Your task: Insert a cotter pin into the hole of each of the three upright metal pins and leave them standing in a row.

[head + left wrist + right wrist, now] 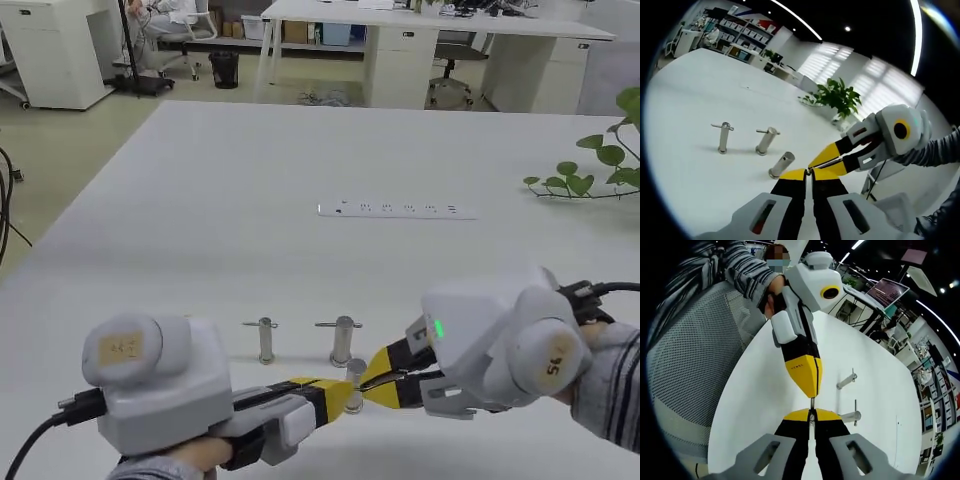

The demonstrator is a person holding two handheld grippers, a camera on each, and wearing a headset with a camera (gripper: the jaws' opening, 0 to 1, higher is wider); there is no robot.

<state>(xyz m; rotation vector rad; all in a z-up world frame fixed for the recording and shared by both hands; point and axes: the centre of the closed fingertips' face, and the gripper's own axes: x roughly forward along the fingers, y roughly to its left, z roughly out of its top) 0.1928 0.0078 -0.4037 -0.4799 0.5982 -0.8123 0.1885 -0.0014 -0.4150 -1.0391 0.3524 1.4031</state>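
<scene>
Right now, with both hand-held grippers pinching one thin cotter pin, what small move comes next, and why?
Probably open the left hand-held gripper so the right hand-held gripper can carry the thin metal cotter pin to the bare silver metal pin. Both seem shut on it, tip to tip; the other two upright pins already carry theirs.

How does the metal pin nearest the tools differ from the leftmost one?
The nearest pin has a bare top; the leftmost pin carries a cotter pin crosswise. The nearest pin stands beside the left tool and right tool; the leftmost pin stands apart. Both are upright, silvery.
</scene>
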